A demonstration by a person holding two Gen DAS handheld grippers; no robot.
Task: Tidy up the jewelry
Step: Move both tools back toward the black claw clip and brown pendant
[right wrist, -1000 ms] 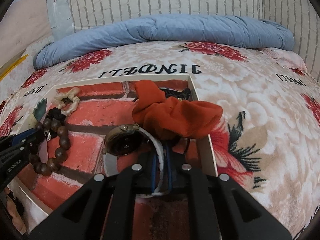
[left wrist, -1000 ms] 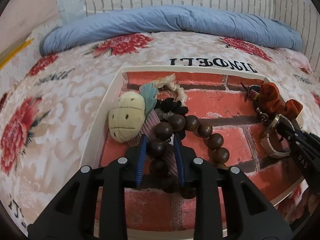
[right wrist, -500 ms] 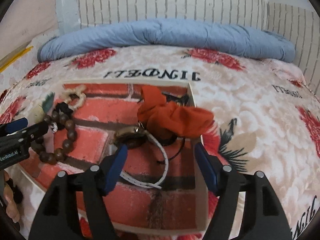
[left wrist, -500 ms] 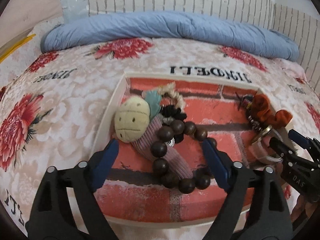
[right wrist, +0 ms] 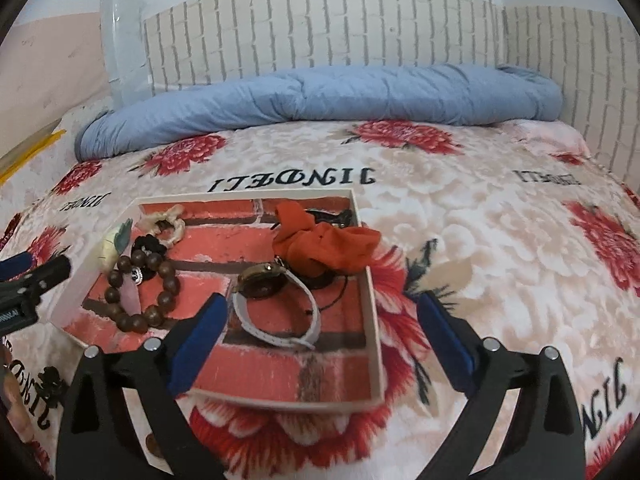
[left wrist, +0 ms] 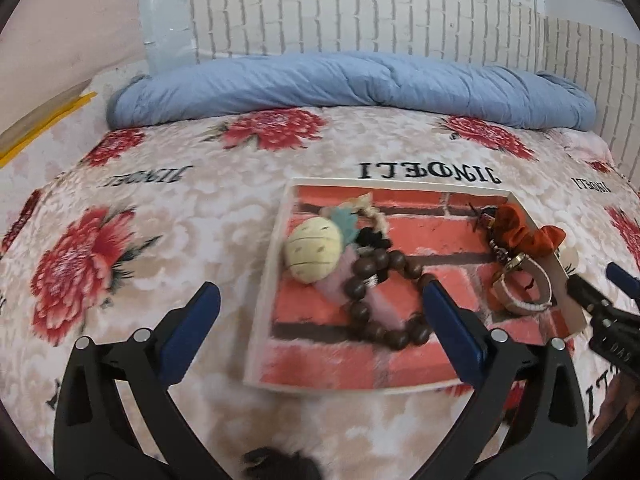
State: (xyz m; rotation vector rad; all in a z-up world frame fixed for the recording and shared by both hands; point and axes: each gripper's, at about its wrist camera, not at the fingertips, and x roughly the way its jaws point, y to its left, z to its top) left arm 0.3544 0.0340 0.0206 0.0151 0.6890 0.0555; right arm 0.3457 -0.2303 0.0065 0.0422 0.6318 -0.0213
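Brown bead bracelet (left wrist: 384, 300), white-strapped watch (right wrist: 276, 300) and orange scrunchie (right wrist: 324, 242) lie in the brick-printed tray (right wrist: 370, 304).

Bead bracelet (left wrist: 384, 300): dark wood, smooth, semi-gloss. Scrunchie (right wrist: 332, 246): orange cloth, matt, crinkled. Watch (right wrist: 264, 282): glossy metal case, smooth white strap. Pineapple charm (left wrist: 314, 254): cream plush, matt. Tray (right wrist: 370, 312): white card walls, brick-print base. Bedspread (right wrist: 480, 240): floral fleece, fuzzy.

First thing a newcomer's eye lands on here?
The shallow white tray with a red-brick printed floor, lying on the floral blanket. Inside it, a wooden bead bracelet at left, a white-strapped watch in the middle and an orange scrunchie draped over the right rim. A rolled blue quilt lines the wall behind.
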